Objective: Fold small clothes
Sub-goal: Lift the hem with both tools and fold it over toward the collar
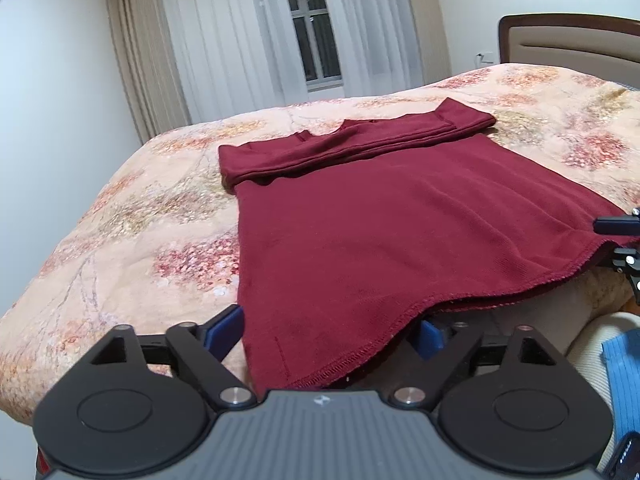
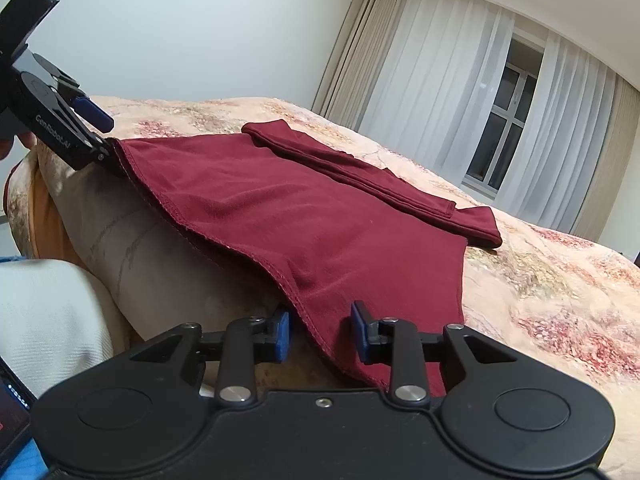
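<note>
Both grippers point slightly downward over the near edge of a bed. The left gripper (image 1: 332, 330) has its 2 blue pads spread wide, straddling the near left corner of the hem of a dark red shirt (image 1: 380, 216); the cloth passes between the pads, and neither pad visibly presses on it. The right gripper (image 2: 320, 330) stands partly open at the other hem corner, the stitched edge lying in the gap between its pads, apart from both. In the right wrist view, the left gripper (image 2: 96, 128) appears at upper left, held by a hand (image 2: 12, 142) of which only a little shows.

The shirt lies flat, its sleeves folded across the far end, hem toward the grippers. It rests on a floral peach bedspread (image 1: 120, 232). Behind stand white walls, sheer curtains (image 1: 240, 32), a window (image 1: 312, 28) and a headboard (image 1: 568, 40).
</note>
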`<state>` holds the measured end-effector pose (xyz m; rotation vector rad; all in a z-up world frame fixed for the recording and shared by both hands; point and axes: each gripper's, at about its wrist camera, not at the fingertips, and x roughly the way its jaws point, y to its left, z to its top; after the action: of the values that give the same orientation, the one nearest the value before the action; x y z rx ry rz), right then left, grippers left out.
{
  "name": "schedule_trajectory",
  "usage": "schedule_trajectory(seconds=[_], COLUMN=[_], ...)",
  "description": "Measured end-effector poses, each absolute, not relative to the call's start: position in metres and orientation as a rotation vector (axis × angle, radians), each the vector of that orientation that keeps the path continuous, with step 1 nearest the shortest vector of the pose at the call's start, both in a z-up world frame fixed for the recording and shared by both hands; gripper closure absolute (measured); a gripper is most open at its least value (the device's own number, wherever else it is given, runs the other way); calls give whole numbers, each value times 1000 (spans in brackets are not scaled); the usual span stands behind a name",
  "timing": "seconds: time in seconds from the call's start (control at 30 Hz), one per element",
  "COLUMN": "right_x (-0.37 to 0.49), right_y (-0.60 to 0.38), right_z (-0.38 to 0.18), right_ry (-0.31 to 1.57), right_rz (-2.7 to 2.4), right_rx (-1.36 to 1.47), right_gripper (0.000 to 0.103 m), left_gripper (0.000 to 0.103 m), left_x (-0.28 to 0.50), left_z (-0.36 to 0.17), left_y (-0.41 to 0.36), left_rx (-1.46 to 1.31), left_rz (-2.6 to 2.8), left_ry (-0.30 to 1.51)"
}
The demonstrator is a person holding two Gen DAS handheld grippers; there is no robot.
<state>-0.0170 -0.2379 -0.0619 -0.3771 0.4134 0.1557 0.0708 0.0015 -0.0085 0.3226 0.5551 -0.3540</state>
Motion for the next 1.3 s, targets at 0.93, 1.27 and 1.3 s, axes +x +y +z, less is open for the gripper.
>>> schedule_trajectory(seconds=[0.93, 1.27, 1.3], right_x=[-50, -102, -110], right_y=[-247, -246, -245], right_z=[-29, -6, -4], right_ry=[244, 254, 255], right_rz=[77, 123, 127], right_rx=[-431, -453, -456], right_gripper=[99, 99, 99], left_gripper=[99, 99, 99], left_x=[15, -29, -36], left_z=[12, 34, 36], left_y=[4, 16, 17], left_rx=[447, 422, 419], left_rz=[-431, -470, -473], left_ry=[346, 352, 354])
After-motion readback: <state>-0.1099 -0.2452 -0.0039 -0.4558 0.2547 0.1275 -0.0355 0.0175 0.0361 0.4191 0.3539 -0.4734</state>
